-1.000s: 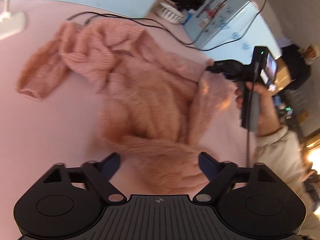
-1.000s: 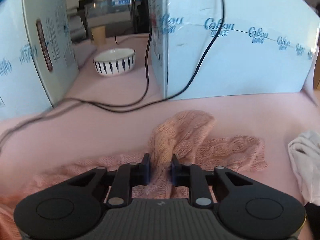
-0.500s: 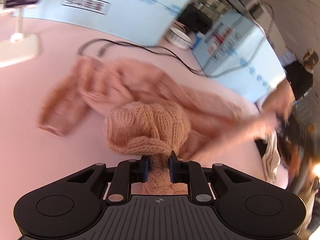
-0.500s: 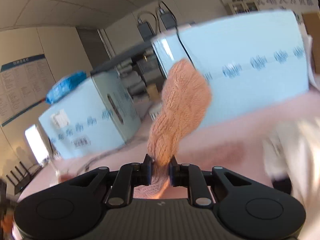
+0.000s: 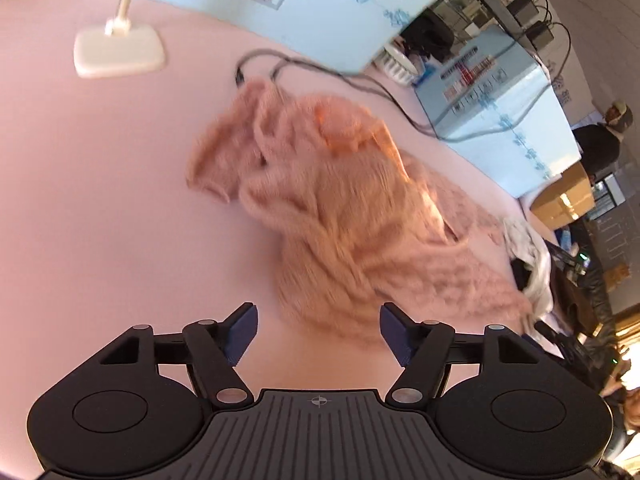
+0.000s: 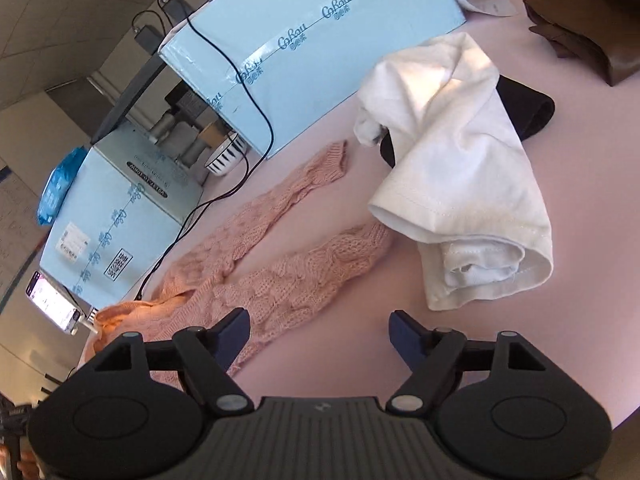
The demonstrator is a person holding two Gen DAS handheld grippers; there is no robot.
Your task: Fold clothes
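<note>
- Left gripper: fingers wide apart and opening, nothing clamped; only the blurred near hem of the fuzzy pink cable-knit sweater in the gap, pads clear of it.
- Just beyond those fingers: sweater heaped in a loose mound on the pale pink worktop, one sleeve end flopped to the left of the heap, the rest trailing off to the right.
- Farther out in the left wrist view: white stand with a flat base at the upper left, black cable running past the top of the heap, long light-blue carton behind it, second light-blue box to the right.
- Right gripper: fingers also wide apart and opening, holding nothing; bare worktop between them, left fingertip over the sweater's knit edge, contact impossible to judge.
- Ahead and left of those fingers: two pink knit lengths of the sweater lying flat, stretched away towards the blue cartons, cuff ends apart.
- Ahead and right: crumpled white cotton garment just beside the nearer knit end, draped over a black garment.
- Far right corner: folded brown cloth.
- Behind the sweater: white bowl with dark stripes tucked between the two cartons; lit phone on a holder at the left edge.
</note>
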